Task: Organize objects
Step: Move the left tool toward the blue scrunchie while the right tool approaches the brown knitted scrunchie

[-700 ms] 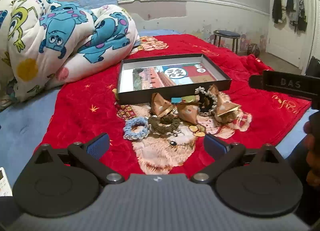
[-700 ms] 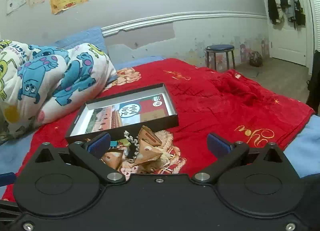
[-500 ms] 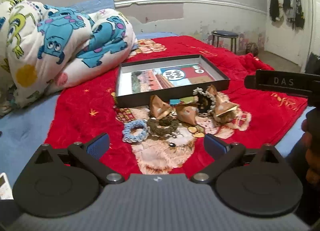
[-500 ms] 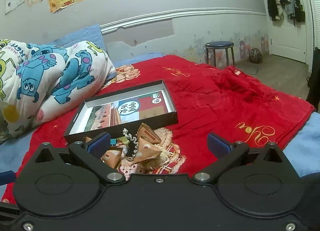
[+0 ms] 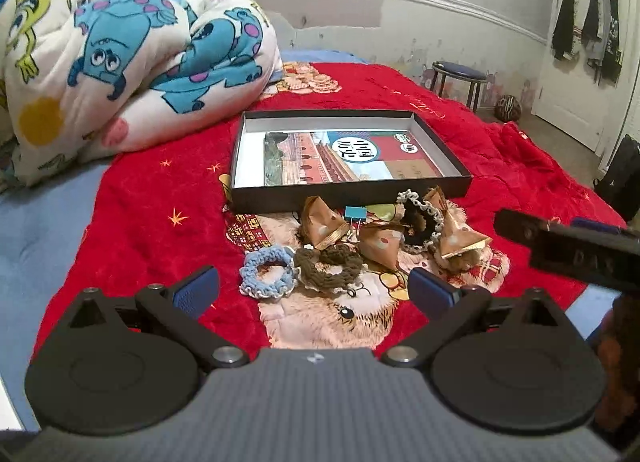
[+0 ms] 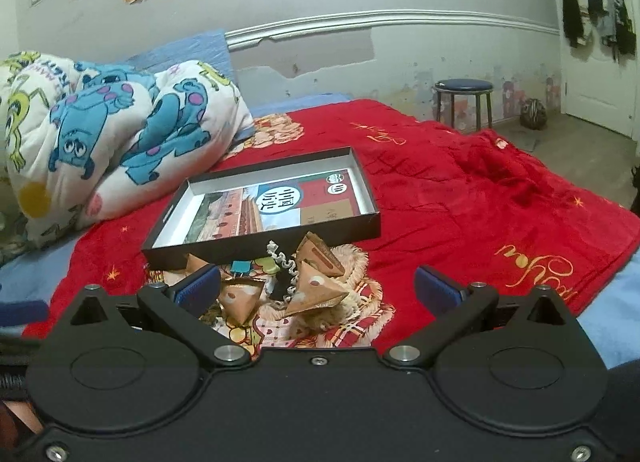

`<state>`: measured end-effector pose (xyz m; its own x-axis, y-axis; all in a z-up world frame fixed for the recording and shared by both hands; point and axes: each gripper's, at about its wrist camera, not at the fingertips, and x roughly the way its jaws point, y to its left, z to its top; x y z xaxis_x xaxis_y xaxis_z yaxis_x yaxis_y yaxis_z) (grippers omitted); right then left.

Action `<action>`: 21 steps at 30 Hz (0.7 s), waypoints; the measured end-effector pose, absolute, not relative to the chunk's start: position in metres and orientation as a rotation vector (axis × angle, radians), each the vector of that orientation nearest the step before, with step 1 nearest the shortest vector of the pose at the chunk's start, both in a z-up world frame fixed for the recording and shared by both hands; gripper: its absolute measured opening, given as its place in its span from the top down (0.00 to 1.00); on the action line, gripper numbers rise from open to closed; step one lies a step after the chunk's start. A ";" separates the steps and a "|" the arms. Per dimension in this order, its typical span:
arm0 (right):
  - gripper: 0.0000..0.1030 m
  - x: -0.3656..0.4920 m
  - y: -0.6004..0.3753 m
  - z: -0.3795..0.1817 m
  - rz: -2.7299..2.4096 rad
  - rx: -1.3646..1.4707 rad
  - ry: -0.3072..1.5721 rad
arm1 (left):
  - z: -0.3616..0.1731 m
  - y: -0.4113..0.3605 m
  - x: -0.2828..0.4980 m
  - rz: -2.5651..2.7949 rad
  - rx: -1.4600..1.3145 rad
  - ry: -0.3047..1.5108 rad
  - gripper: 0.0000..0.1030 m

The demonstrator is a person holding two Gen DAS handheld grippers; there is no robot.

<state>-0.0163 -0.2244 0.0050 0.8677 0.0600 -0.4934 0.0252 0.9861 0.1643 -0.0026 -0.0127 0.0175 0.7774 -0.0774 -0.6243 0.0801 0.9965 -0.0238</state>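
Note:
A shallow black box (image 5: 348, 193) with a printed picture inside lies on the red blanket (image 5: 152, 198); it also shows in the right wrist view (image 6: 260, 240). In front of it lies a pile: a light-blue scrunchie (image 5: 267, 271), a brown scrunchie (image 5: 330, 265), a black scrunchie with white trim (image 5: 420, 218), brown triangular packets (image 5: 322, 222) and a teal binder clip (image 5: 356, 215). My left gripper (image 5: 314, 292) is open and empty, hovering just before the scrunchies. My right gripper (image 6: 318, 288) is open and empty, above the packets (image 6: 314, 290).
A rolled cartoon-print quilt (image 5: 120, 62) lies at the back left. The bed's right edge drops to the floor, where a blue stool (image 6: 464, 102) stands by the wall. The right gripper's body (image 5: 572, 250) shows at the right of the left wrist view.
Both grippers have moved forward and lower toward the pile. Both stay open and nothing on the bed has moved.

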 end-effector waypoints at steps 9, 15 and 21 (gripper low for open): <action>0.00 -0.004 -0.219 0.002 0.146 0.221 0.548 | 0.030 0.007 0.032 -0.098 0.129 0.633 0.00; 0.02 0.012 -0.190 -0.005 0.227 0.172 0.563 | 0.016 0.037 0.061 -0.038 0.056 0.722 0.00; 0.18 0.037 -0.174 -0.027 0.283 0.268 0.667 | -0.008 0.048 0.076 -0.003 -0.041 0.817 0.08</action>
